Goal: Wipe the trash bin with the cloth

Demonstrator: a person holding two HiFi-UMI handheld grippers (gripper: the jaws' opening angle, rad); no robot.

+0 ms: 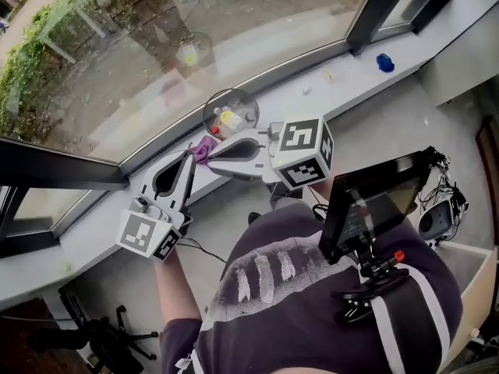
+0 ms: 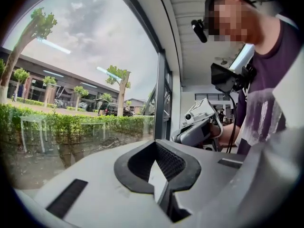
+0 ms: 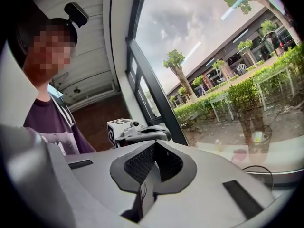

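I hold left tongs (image 1: 189, 157) and right tongs (image 1: 212, 155) closed, empty; purple cloth (image 1: 203, 146) beside tips, small trash bin (image 1: 231, 114) at cloth's 1 o'clock.

a grey sill (image 1: 78, 244) runs along the window from near left to far right. about midway a round clear bin (image 1: 231, 114) with scraps inside stands on it, a purple cloth (image 1: 204, 148) just beside on its near left. far right lies a small blue thing (image 1: 385, 62), and pale bits (image 1: 328, 75) lie between it and the bin.
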